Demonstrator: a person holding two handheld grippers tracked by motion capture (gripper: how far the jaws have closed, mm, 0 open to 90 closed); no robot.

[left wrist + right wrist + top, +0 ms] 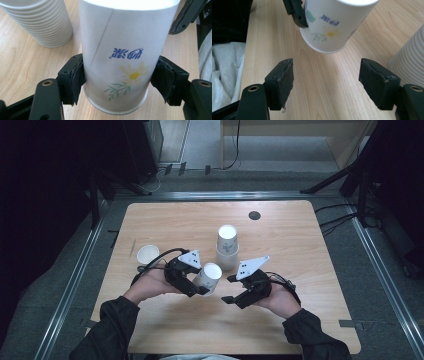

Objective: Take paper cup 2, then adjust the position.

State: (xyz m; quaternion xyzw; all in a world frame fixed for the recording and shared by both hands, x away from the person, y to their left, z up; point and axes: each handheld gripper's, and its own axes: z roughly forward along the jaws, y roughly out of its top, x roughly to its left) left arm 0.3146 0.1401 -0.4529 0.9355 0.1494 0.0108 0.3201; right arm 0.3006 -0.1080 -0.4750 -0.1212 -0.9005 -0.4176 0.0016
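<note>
Left gripper point(196, 287) is pinching a paper cup point(208, 277) between its fingers point(75, 80), holding it tilted just above the worktop point(300, 250); right gripper point(231, 289) is hovering beside it, fingers point(283, 80) spread; cup stack point(227, 247) is standing just behind.

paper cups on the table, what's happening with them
A person holds a gripper in each hand over a wooden table. The left gripper is shut on a flowered paper cup, gripping it near its base and holding it tilted above the table. The right gripper is open and empty, facing that cup. A stack of cups stands just behind, and a single cup sits apart at the left.
</note>
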